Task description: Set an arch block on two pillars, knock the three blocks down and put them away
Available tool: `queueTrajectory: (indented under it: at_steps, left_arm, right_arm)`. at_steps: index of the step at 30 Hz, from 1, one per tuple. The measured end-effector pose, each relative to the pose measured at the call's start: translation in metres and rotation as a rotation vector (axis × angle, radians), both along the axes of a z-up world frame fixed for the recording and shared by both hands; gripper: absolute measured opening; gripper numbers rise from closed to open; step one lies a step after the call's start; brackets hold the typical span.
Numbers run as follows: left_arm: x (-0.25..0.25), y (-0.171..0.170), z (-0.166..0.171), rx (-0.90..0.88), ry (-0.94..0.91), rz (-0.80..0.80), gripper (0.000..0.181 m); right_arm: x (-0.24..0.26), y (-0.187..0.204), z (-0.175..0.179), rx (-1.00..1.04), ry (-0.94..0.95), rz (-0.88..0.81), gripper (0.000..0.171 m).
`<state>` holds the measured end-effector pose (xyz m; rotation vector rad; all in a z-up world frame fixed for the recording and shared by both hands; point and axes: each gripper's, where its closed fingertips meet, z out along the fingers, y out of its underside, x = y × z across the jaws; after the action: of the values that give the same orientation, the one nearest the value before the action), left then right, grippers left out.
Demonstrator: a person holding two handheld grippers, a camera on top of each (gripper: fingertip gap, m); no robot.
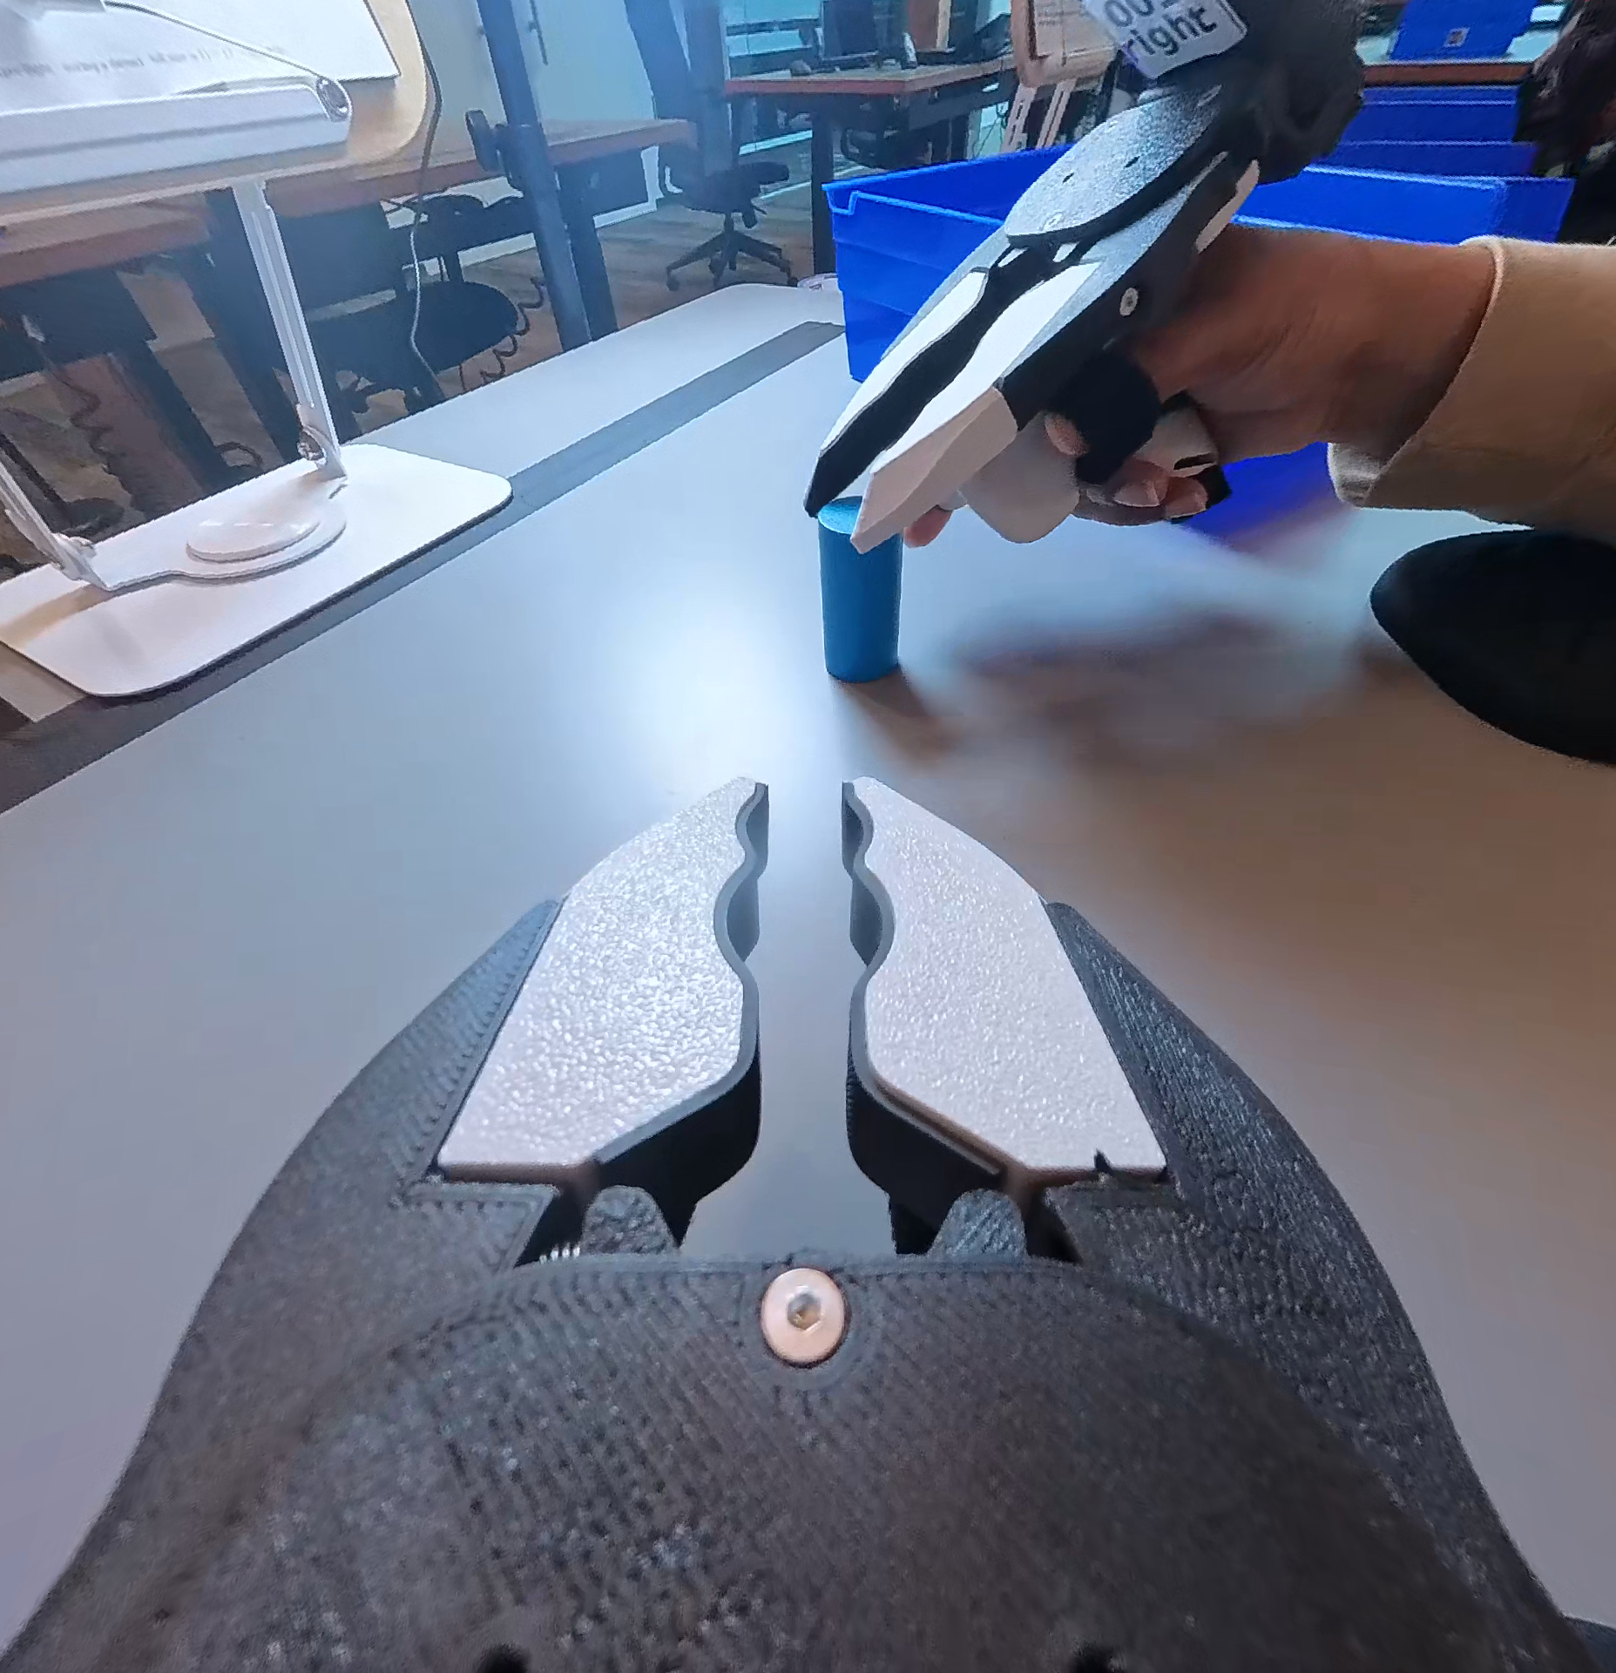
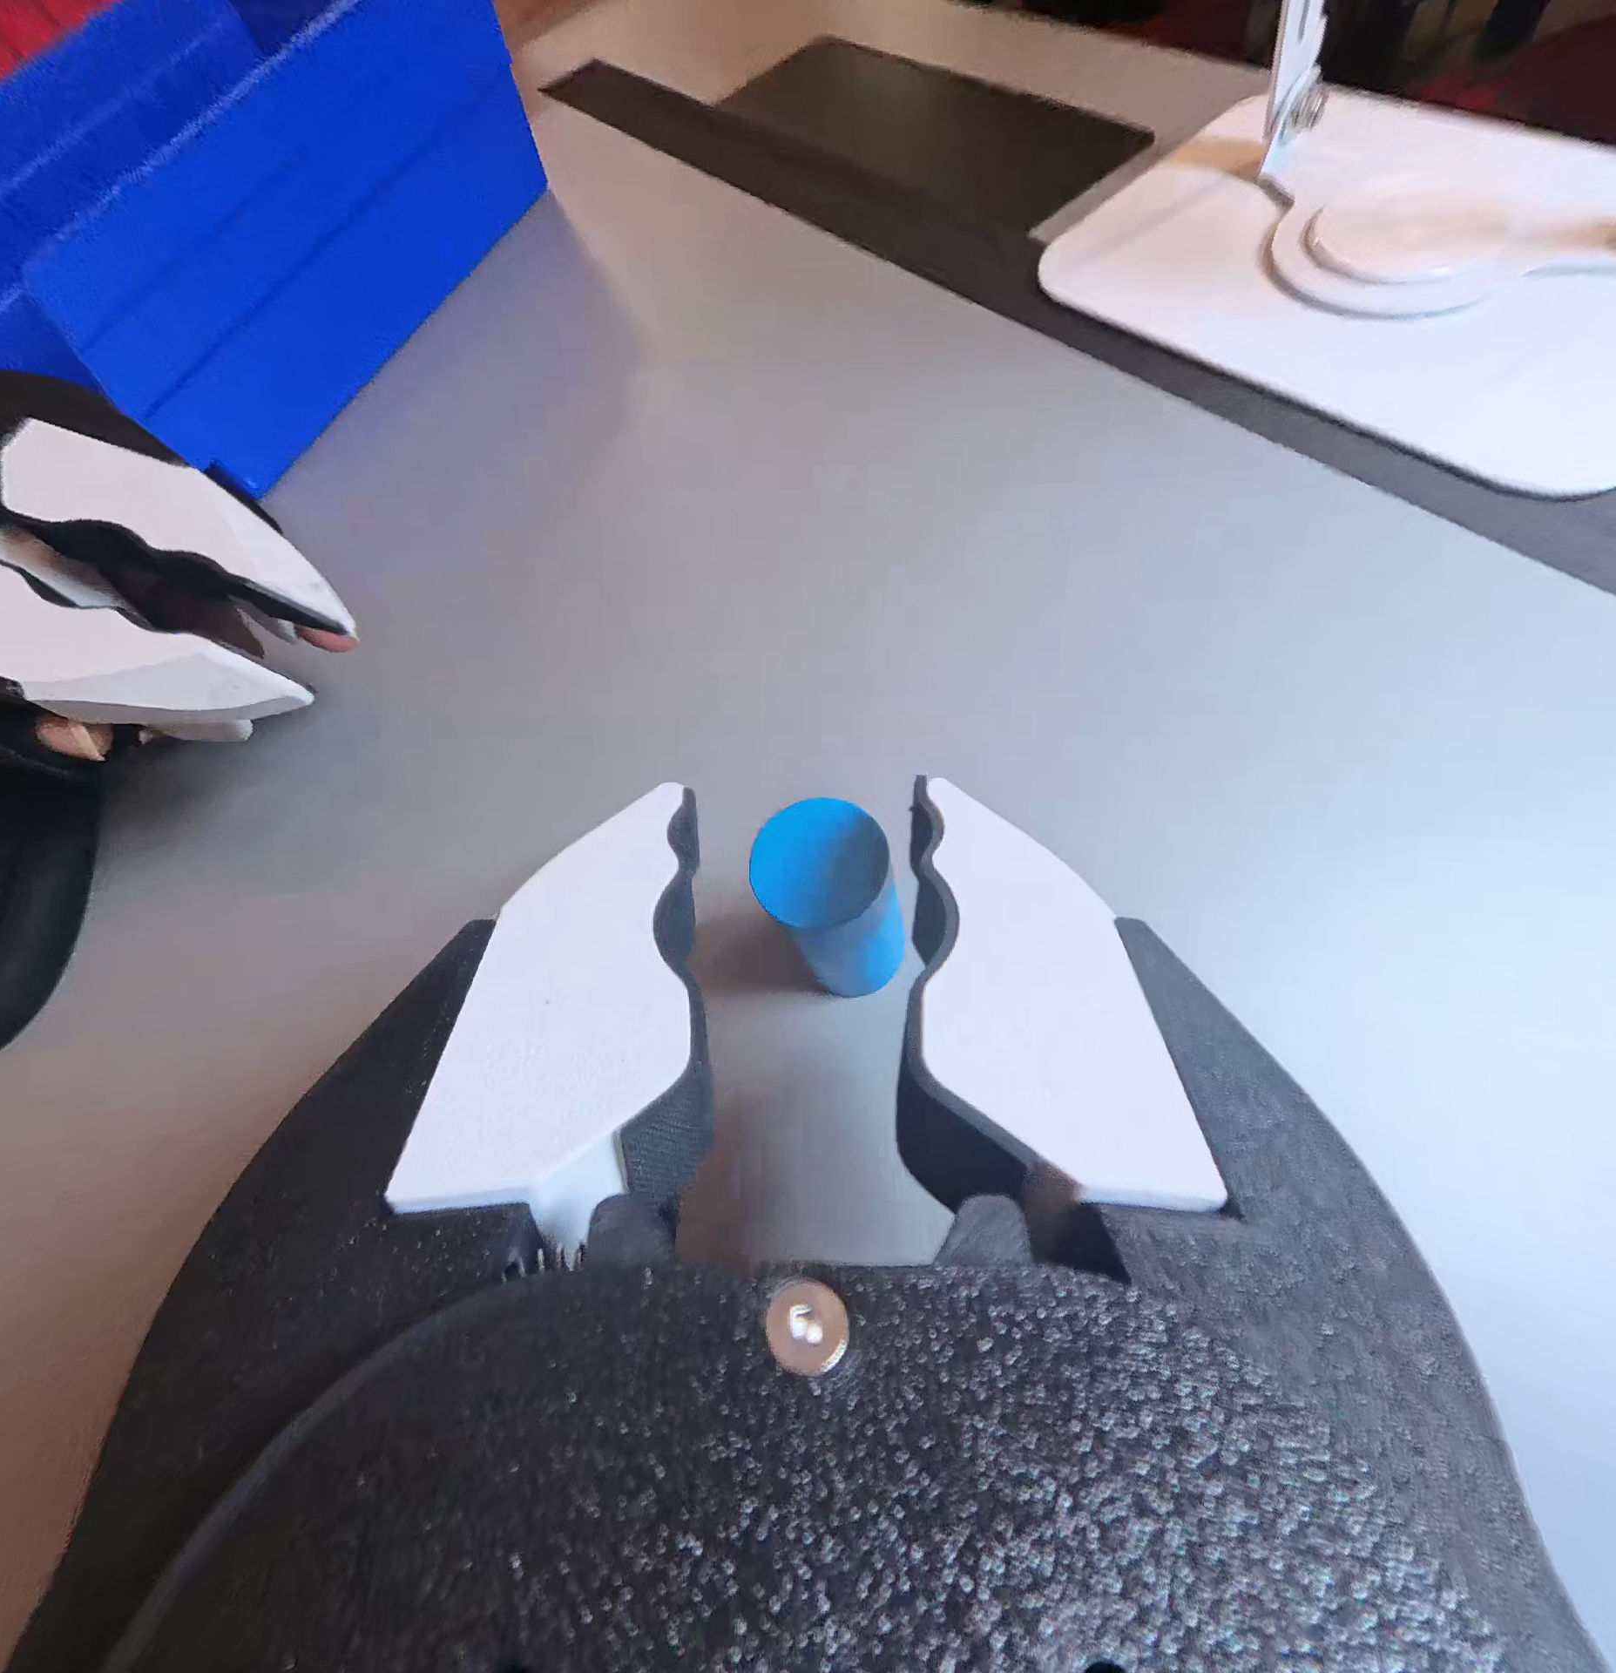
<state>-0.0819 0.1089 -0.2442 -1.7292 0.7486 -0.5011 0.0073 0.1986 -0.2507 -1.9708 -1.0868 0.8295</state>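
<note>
The blue cylinder point(image 2: 827, 892) stands upright on the table point(image 2: 1148, 724) at twelve o'clock between the right gripper's point(image 2: 804, 797) parted, empty fingers, while the left gripper point(image 1: 804, 797), narrowly open and empty, sits farther off.

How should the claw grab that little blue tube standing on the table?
Probably around its round side, near the top, coming down from above. The blue cylinder stands upright on the table, and the right gripper hangs open over it, one finger on each side, not touching. The curved wall suits the notched fingers.
</note>
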Motion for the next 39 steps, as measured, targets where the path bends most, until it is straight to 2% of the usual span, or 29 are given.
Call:
queueTrajectory:
  at_steps: [1,3,6,9,11,13,16,18,20,22,25,31,36,39]
  left_arm:
    - [0.000,0.000,0.003,0.007,-0.006,0.002,0.017]
    - [-0.004,-0.001,0.018,0.045,-0.023,0.014,0.018]
    - [-0.032,-0.001,0.065,0.161,-0.030,0.096,0.019]
    - [-0.105,0.001,0.124,0.239,-0.056,0.296,0.012]
    - [-0.173,0.007,0.137,0.150,-0.003,0.460,0.017]
    - [-0.251,0.014,0.127,-0.015,0.100,0.656,0.025]
    - [-0.364,0.016,0.081,-0.334,0.282,0.922,0.035]
    - [-0.414,0.008,0.041,-0.565,0.426,1.019,0.042]
    - [-0.442,0.000,0.007,-0.742,0.568,1.057,0.049]
    - [-0.458,-0.009,-0.018,-0.886,0.689,1.076,0.053]
    - [-0.464,-0.011,-0.041,-1.006,0.785,1.081,0.051]
    - [-0.489,-0.020,-0.055,-1.126,1.057,1.135,0.038]
    - [-0.493,-0.021,-0.056,-1.178,1.040,1.121,0.038]
    - [-0.482,-0.028,-0.057,-1.254,0.988,1.032,0.039]
  right_arm:
    - [0.000,0.001,0.008,0.034,0.027,-0.009,0.048]
    - [0.001,0.000,0.030,0.129,0.090,-0.023,0.052]
    - [0.007,-0.013,0.068,0.267,0.201,-0.017,0.052]
    - [0.014,-0.034,0.092,0.327,0.291,0.007,0.050]
    - [0.016,-0.047,0.097,0.336,0.320,0.031,0.048]
    - [0.017,-0.057,0.095,0.335,0.328,0.046,0.046]
    - [0.015,-0.066,0.090,0.322,0.331,0.078,0.044]
    - [0.012,-0.070,0.089,0.319,0.331,0.098,0.043]
    - [0.010,-0.074,0.087,0.318,0.327,0.114,0.043]
    - [0.009,-0.077,0.084,0.318,0.319,0.129,0.043]
    - [0.008,-0.079,0.078,0.313,0.305,0.141,0.042]
    - [0.011,-0.079,0.072,0.289,0.297,0.143,0.042]
    - [0.014,-0.079,0.073,0.273,0.310,0.146,0.041]
    - [0.016,-0.078,0.074,0.273,0.317,0.146,0.040]
